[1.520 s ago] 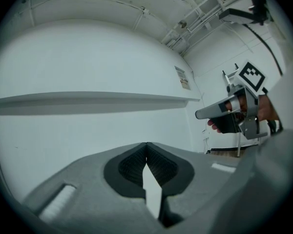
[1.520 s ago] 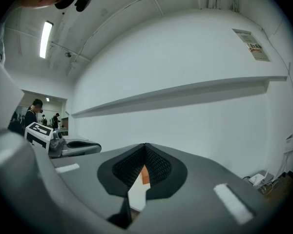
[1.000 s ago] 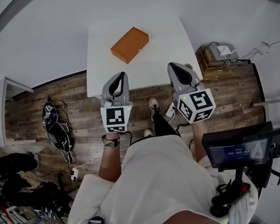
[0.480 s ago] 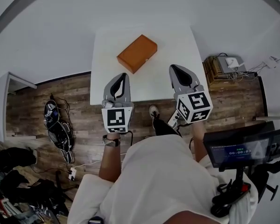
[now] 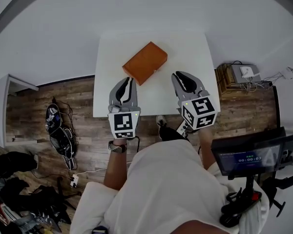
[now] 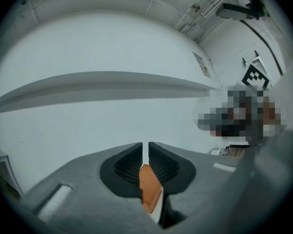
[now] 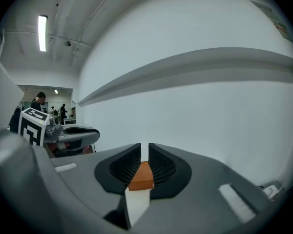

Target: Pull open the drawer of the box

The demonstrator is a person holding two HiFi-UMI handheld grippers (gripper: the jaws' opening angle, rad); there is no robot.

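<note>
L claw [image 5: 128,80] narrow, empty; R claw [image 5: 178,75] just been opening, slim gap, empty; both near orange box [image 5: 145,62].

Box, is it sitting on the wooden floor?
No, the box lies on top of the white table, well above the floor boards.

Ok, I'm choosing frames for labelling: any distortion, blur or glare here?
Head view: strong fisheye, the wall bows, the orange box is sharp. Left gripper view: dark round vignette, mosaic patch at right. Right gripper view: bright ceiling lamp upper left.
</note>
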